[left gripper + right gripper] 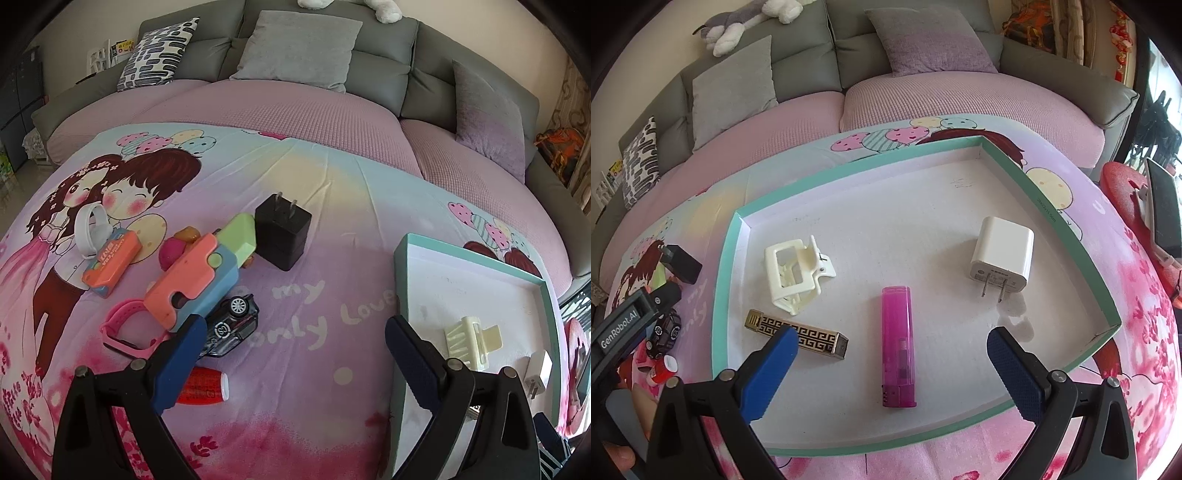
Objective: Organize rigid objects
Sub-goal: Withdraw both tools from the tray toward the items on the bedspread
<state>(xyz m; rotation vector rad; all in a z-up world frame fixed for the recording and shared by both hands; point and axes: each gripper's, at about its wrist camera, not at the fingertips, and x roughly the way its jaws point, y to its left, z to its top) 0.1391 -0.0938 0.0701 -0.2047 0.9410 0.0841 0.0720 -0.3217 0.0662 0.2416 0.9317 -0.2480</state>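
Observation:
My left gripper is open above the printed blanket, with nothing between its blue pads. Just beyond its left finger lie a black toy car, a pastel toy gun and a red cylinder. A black charger stands farther back. My right gripper hangs open over the teal-rimmed tray. A pink lighter lies flat on the tray floor between its fingers, untouched. A gold patterned lighter, a cream hair clip and a white charger also lie in the tray.
A pink watch, an orange box and a white ring-shaped band lie left of the toy gun. A grey sofa with cushions runs behind the blanket. A phone on a stand is at the right edge.

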